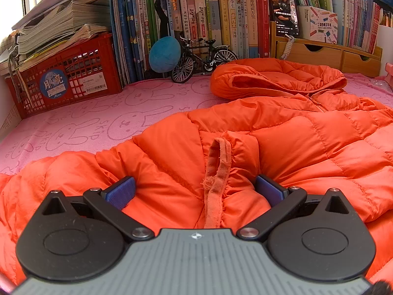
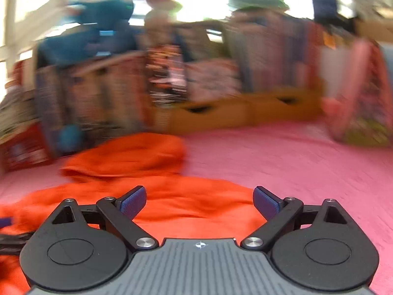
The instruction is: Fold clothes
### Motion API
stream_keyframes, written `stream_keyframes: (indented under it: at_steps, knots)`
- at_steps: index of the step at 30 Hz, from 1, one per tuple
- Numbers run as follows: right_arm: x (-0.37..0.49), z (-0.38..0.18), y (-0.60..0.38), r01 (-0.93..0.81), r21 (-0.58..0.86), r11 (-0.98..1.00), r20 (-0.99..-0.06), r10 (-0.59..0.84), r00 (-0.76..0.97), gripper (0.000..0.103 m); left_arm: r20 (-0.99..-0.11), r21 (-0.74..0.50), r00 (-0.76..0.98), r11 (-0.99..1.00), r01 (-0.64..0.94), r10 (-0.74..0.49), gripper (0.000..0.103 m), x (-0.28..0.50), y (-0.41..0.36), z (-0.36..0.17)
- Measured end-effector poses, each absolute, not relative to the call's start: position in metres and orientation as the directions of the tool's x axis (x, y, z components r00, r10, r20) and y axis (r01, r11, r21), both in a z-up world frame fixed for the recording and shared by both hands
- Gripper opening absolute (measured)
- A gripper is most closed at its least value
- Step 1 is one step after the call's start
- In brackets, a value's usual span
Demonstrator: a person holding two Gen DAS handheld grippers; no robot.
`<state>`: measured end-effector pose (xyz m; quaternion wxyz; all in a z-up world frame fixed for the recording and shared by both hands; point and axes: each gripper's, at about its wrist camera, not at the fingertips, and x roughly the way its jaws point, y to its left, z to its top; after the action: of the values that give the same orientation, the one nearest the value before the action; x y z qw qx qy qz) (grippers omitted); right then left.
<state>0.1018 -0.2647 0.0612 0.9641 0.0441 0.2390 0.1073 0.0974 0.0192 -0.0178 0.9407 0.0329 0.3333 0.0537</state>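
An orange quilted down jacket [image 1: 282,135] lies spread on a pink bunny-print cloth [image 1: 86,125], its hood [image 1: 275,76] toward the bookshelf. My left gripper [image 1: 195,189] is open and pressed low onto the jacket, its jaws on either side of a sleeve cuff with a frayed orange edge [image 1: 218,169]. The right wrist view is motion-blurred. My right gripper [image 2: 200,201] is open and empty above the jacket [image 2: 172,196] near its right edge, with the hood [image 2: 127,154] further back.
A red plastic crate [image 1: 66,78] under stacked papers stands at back left. Books, a blue ball [image 1: 164,54] and a model bicycle [image 1: 203,59] line the back. Wooden drawers [image 1: 326,54] sit at back right. Bare pink cloth [image 2: 294,172] lies right of the jacket.
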Motion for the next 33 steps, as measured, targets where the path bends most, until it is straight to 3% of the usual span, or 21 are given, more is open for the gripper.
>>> stream_keyframes:
  at_steps: [4,7,10,17,23,27,33]
  knots:
    - [0.091,0.063,-0.209,-0.390,0.134,0.911,-0.475,0.405,0.781,0.095,-0.624,0.097,0.772,0.992,-0.079,0.122,0.103,0.097,0.019,-0.018]
    - [0.091,0.052,-0.183,-0.446,0.152,0.882,-0.518,0.455,0.724,0.095,-0.625,0.093,0.772,0.993,-0.079,0.120,0.103,0.097,0.020,-0.018]
    - [0.096,0.039,-0.184,-0.406,0.119,0.906,-0.577,0.396,0.715,0.096,-0.625,0.089,0.771,0.993,-0.079,0.117,0.103,0.097,0.020,-0.018]
    - [0.088,0.033,-0.231,-0.296,0.001,0.955,-0.607,0.235,0.759,0.097,-0.627,0.084,0.771,0.993,-0.079,0.114,0.103,0.098,0.021,-0.018]
    - [0.091,0.022,-0.282,-0.086,-0.025,0.996,-0.622,0.052,0.781,0.103,-0.626,0.086,0.771,0.993,-0.079,0.115,0.103,0.098,0.020,-0.018]
    - [0.096,0.008,-0.308,-0.019,0.100,0.995,-0.649,0.080,0.757,0.103,-0.626,0.087,0.771,0.993,-0.080,0.117,0.103,0.098,0.020,-0.018]
    - [0.095,0.005,-0.302,-0.024,0.062,0.998,-0.650,0.058,0.758,0.103,-0.625,0.091,0.772,0.993,-0.078,0.118,0.103,0.098,0.020,-0.018]
